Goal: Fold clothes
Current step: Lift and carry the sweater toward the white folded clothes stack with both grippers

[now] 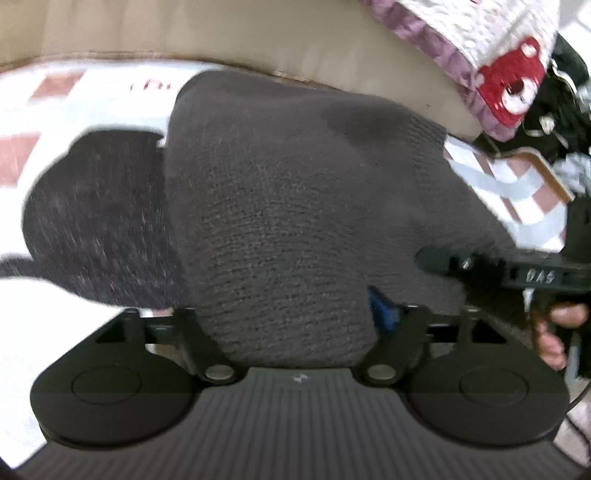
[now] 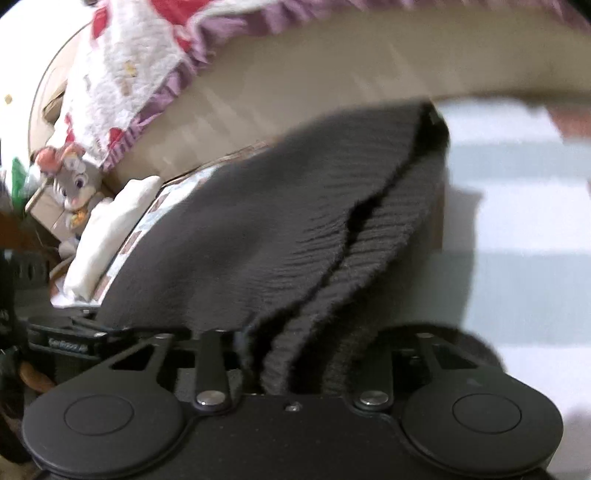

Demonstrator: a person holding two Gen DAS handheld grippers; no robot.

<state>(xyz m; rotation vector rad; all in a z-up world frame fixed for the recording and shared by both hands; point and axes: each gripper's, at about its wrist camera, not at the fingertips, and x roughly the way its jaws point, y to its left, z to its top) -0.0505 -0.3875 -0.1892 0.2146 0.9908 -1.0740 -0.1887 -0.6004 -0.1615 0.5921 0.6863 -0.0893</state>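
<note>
In the left wrist view, the left gripper [image 1: 295,325] is seen with its linkages spread at 6 o'clock and a thick bunch of the grey knitted garment [image 1: 288,206] gathered between them; the fingertips are buried in the knit, so a firm clamp cannot be confirmed. In the right wrist view, the right gripper [image 2: 291,354] is likewise filled by folded layers of the same garment [image 2: 280,221], fingertips hidden. The garment is spread toward 12 o'clock over a checked bedsheet [image 2: 517,229], bare at 3 o'clock. A beige headboard [image 1: 229,33] is noted beyond. Only the left view shows a hand [image 1: 557,332] at 3 o'clock; only the right shows a plush toy [image 2: 74,181] at 9 o'clock.
</note>
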